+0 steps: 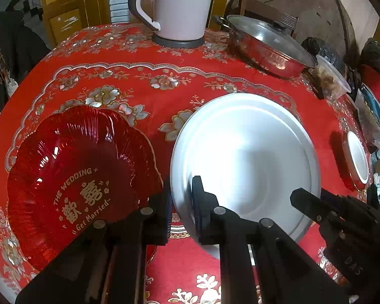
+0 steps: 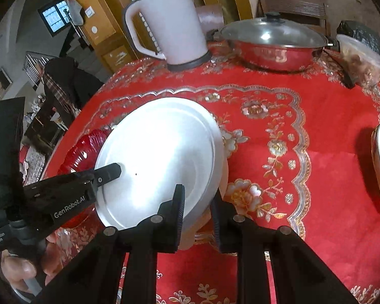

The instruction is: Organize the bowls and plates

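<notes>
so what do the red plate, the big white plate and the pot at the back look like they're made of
Red plate: probably clear red plastic or glass; glossy, ribbed, light glints on it, gold lettering printed on.
White plate: smooth, opaque, soft sheen with a stepped rim; ceramic or melamine, the look leaves it open.
Pot: polished metal, likely stainless steel, mirroring the red cloth; its lid looks like glass with a dark knob.
</notes>
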A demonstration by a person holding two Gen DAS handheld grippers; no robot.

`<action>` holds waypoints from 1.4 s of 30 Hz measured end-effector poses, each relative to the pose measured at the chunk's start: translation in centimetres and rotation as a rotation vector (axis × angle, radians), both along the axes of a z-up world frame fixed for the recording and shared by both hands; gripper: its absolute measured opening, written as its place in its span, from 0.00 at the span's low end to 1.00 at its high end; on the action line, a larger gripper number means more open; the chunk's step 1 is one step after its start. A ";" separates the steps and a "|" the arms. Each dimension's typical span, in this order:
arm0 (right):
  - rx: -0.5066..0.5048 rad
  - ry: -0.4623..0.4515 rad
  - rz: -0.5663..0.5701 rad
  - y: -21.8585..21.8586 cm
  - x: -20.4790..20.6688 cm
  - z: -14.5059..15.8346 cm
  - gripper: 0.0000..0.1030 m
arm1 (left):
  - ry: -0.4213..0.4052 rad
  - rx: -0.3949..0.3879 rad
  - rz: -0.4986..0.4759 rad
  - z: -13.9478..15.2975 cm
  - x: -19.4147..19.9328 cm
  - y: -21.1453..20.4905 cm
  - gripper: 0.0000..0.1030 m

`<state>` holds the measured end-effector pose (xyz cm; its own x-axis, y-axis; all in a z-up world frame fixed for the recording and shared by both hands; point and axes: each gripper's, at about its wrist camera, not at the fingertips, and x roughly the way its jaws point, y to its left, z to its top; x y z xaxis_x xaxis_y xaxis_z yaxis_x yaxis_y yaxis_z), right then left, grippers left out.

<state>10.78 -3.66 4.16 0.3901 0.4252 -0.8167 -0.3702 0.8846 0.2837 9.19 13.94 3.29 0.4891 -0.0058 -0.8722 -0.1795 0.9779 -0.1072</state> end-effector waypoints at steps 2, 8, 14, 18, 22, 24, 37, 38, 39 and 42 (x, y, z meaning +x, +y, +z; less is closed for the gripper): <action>0.003 0.012 -0.002 -0.1 0.1 -0.3 0.27 | -0.002 0.003 0.003 0.1 0.0 0.0 0.12; -0.016 -0.014 0.005 0.2 -0.4 0.5 0.56 | -0.009 0.006 0.005 0.4 -0.1 0.1 0.12; -0.001 -0.033 -0.010 -0.7 -0.4 1.4 0.56 | -0.061 0.006 0.060 1.6 -0.6 1.5 0.20; 0.048 -0.018 -0.024 -2.1 -0.5 1.5 0.56 | -0.065 -0.010 0.059 2.3 -1.0 2.0 0.22; 0.086 -0.001 -0.023 -2.8 -0.5 1.6 0.56 | -0.079 -0.013 0.045 3.0 -1.6 1.8 0.22; 0.109 0.009 -0.024 -3.2 -0.5 1.6 0.56 | -0.087 -0.018 0.039 3.3 -1.9 1.7 0.22; 0.175 0.038 0.020 -2.2 -1.2 2.0 0.56 | -0.041 -0.021 0.032 1.9 -1.6 1.9 0.22; 0.177 0.039 0.026 -2.1 -1.3 2.0 0.56 | -0.037 -0.030 0.035 1.8 -1.6 2.0 0.22; 0.176 0.039 0.034 -1.8 -1.3 2.1 0.56 | -0.037 -0.038 0.039 1.8 -1.5 2.1 0.22; 0.176 0.045 0.030 -1.5 -1.1 2.0 0.56 | -0.035 -0.056 0.045 1.8 -1.2 2.2 0.22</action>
